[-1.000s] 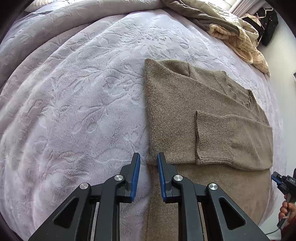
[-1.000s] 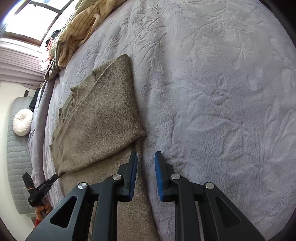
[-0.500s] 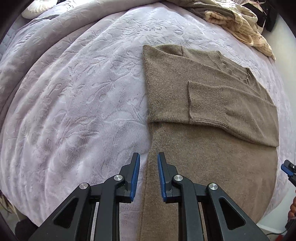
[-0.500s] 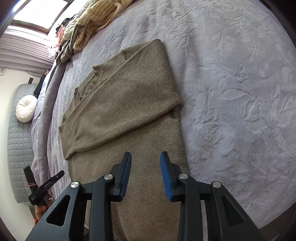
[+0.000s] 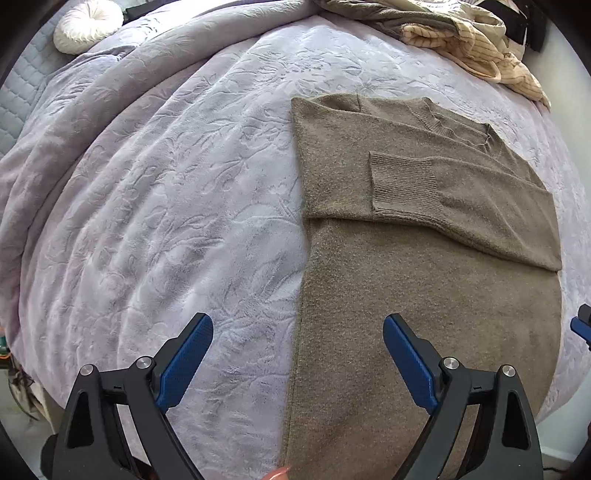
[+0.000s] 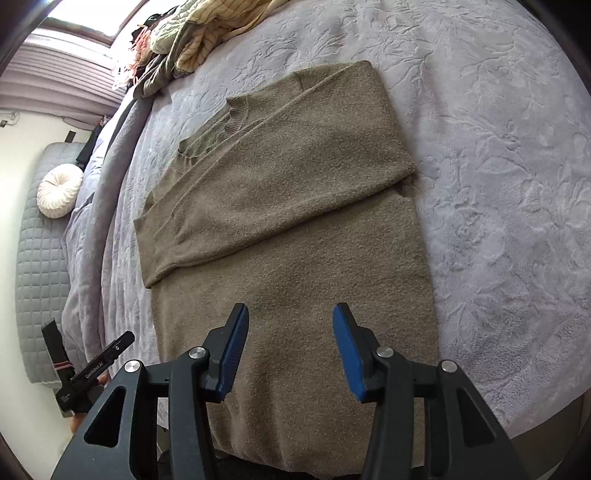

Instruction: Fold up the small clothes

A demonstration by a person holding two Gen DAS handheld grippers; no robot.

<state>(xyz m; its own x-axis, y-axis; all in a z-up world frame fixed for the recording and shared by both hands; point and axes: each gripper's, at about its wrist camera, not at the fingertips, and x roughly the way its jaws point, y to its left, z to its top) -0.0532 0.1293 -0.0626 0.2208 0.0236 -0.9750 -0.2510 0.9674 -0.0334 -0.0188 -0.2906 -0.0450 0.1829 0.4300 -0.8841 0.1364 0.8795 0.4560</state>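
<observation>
A brown knit sweater (image 5: 424, 295) lies flat on the lilac bedspread (image 5: 166, 203), both sleeves folded across its chest; one ribbed cuff (image 5: 402, 184) shows on top. It also fills the middle of the right wrist view (image 6: 295, 229). My left gripper (image 5: 297, 345) is open wide and empty, above the sweater's left edge near the hem. My right gripper (image 6: 290, 332) is open and empty, above the lower body of the sweater. The left gripper shows at the left edge of the right wrist view (image 6: 88, 369).
A pile of cream striped and olive clothes (image 5: 461, 33) lies at the far side of the bed, also in the right wrist view (image 6: 199, 33). A round white cushion (image 5: 86, 26) sits by the grey quilted headboard (image 6: 40, 258). The bed's near edge (image 6: 535, 417) is close.
Both grippers have pulled back toward the sweater's hem and opened from nearly shut to wide. The sweater lies still.
</observation>
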